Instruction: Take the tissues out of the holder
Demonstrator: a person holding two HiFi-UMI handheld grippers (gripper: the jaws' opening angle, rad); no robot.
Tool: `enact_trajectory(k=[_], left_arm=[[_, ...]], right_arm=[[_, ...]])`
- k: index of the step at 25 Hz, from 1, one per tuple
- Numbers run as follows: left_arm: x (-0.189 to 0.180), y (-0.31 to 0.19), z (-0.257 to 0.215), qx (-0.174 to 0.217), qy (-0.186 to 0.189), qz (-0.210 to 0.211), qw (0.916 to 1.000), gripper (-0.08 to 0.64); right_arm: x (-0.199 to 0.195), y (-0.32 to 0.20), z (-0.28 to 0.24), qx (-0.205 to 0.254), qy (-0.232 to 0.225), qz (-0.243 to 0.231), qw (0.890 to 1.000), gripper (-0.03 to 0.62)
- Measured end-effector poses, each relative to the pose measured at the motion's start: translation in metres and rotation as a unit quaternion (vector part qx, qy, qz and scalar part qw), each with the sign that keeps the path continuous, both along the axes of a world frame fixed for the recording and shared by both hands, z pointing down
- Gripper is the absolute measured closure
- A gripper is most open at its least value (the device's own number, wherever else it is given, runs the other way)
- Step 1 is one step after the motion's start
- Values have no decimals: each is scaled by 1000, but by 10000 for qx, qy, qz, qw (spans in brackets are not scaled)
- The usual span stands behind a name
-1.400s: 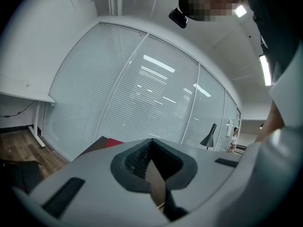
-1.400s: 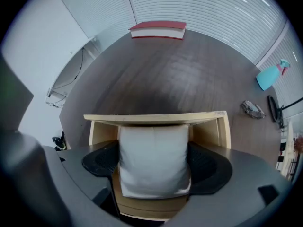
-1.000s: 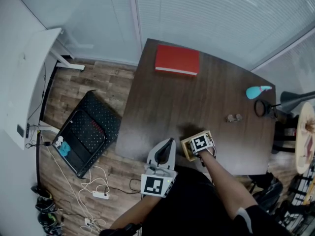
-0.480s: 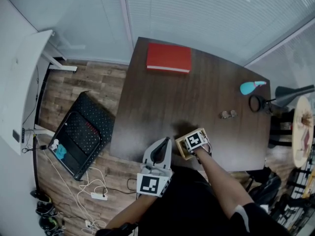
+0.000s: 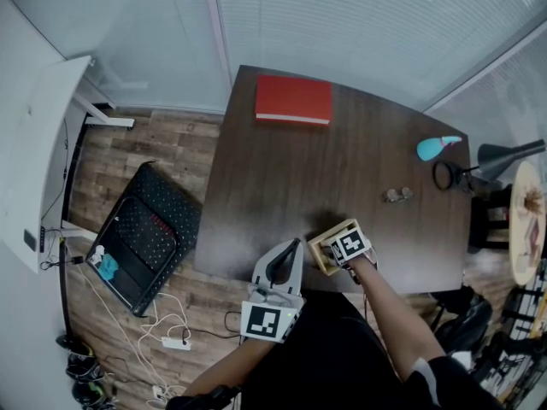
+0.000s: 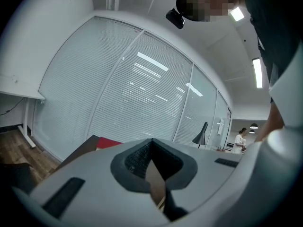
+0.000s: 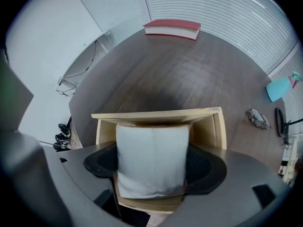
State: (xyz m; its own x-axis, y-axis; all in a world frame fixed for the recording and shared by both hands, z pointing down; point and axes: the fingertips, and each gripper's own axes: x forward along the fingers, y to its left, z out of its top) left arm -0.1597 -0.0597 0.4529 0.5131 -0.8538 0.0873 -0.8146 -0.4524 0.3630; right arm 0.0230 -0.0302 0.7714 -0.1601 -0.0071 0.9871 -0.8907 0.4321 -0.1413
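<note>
The right gripper (image 7: 154, 163) is closing its wide jaws around the tissues (image 7: 151, 148), and since the left gripper (image 6: 152, 164) is idling with its jaws together, the unsteadied holder (image 7: 210, 124) could be lifting too.

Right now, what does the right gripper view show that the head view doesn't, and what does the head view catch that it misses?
Only the right gripper view shows the white tissues standing in the wooden holder, between the closing jaws of the right hand-held gripper; the pads flank the stack without visibly squeezing it. Only the head view plainly shows the left hand-held gripper, the person's right forearm and the black perforated object on the floor. Both show the dark table, the red book, the teal object and the holder.
</note>
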Motion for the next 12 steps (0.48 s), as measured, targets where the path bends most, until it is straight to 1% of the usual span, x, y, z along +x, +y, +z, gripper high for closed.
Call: enact_trajectory(k=[6, 8, 10, 12], left_arm=[[-1, 5, -2, -34, 74, 4, 10000, 560], [-3, 8, 0, -27, 88, 15, 10000, 561], [-5, 11, 1, -29, 107, 8, 9999, 561], [-6, 16, 2, -43, 135, 17, 9999, 561]], right_arm=[[-4, 0, -14, 223, -59, -193, 9995, 187], [-3, 8, -15, 140, -21, -228, 9996, 187], [3, 15, -18, 37, 139, -246, 9996, 187], [3, 14, -25, 123, 152, -219, 9996, 187]])
